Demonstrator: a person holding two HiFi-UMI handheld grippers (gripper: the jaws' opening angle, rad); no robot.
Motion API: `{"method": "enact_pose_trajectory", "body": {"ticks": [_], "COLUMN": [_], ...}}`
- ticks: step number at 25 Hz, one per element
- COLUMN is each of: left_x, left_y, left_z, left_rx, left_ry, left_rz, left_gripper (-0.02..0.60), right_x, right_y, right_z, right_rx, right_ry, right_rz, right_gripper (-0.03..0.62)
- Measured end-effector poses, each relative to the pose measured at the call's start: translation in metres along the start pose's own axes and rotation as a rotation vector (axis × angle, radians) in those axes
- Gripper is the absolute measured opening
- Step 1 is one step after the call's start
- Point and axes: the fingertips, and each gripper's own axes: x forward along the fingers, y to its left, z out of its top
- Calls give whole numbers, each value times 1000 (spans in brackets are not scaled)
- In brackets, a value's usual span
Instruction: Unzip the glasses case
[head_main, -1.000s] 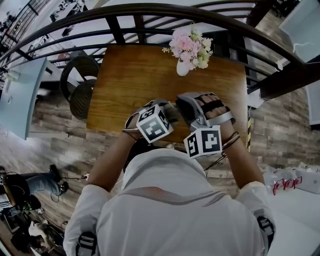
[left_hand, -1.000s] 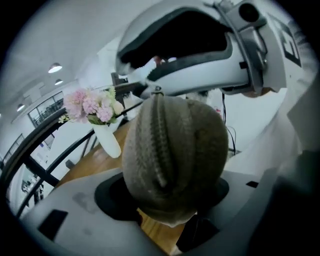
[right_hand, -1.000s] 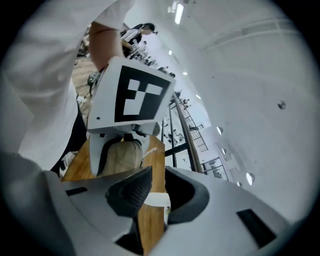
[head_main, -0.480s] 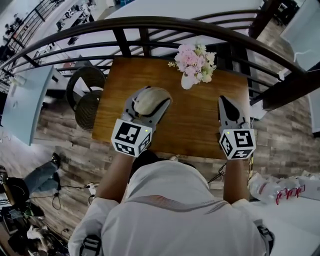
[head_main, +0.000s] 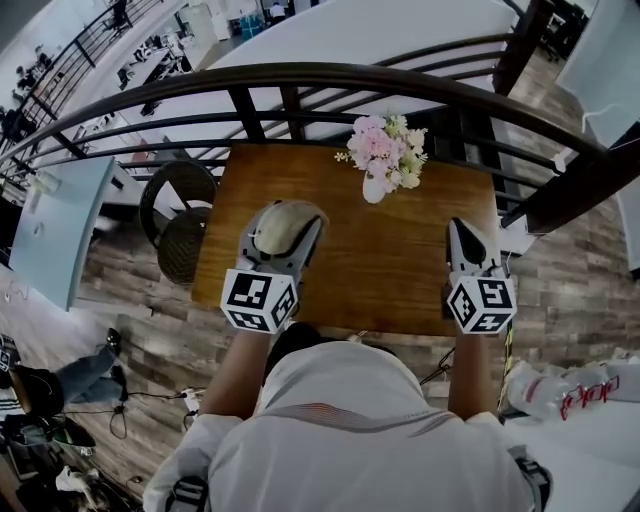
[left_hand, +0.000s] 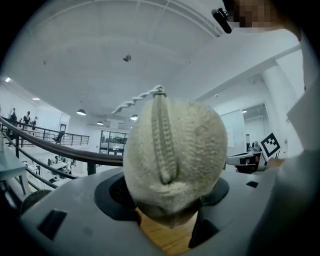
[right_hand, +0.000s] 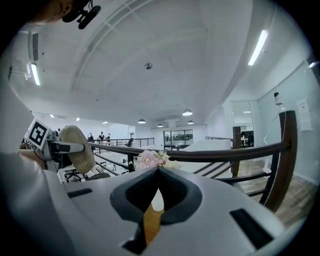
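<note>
A second ago your two grippers are bunched together at the near edge of the table, close to your body; now they sit well apart, the left gripper at centre left of the head view and the right gripper at centre right, both out over the table. The glasses case has gone with the left one. Your left jaws stand wide and clamp the pale, fuzzy case by its sides, holding it above the wood. In the left gripper view the zip runs up the rounded end that faces the camera, with a twisted cord trailing off its top to the upper left. Your right jaws are closed together and have hold of nothing; in the right gripper view only a sliver of table and vase shows past their tips. The marker cubes ride nearest you on both tools. Beyond the grippers, at the far edge of the table, a small white vase of pink flowers stands between the two tools and clear of both. A dark curved railing crosses the top of the frame behind the table, and a wicker chair sits just left of the table.
</note>
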Motion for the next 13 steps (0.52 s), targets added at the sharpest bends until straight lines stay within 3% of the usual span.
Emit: {"method": "enact_pose_trajectory", "body": {"ticks": [13], "left_x": [1], "left_y": [-4], "left_z": [-1], "left_rx": [-1], "left_ry": [12], "left_rz": [-21], "left_gripper": [290], "right_x": [2], "right_y": [16], "right_z": [-5], "right_rx": [-21], "right_ry": [19], "right_rz": [49], "right_gripper": [51]}}
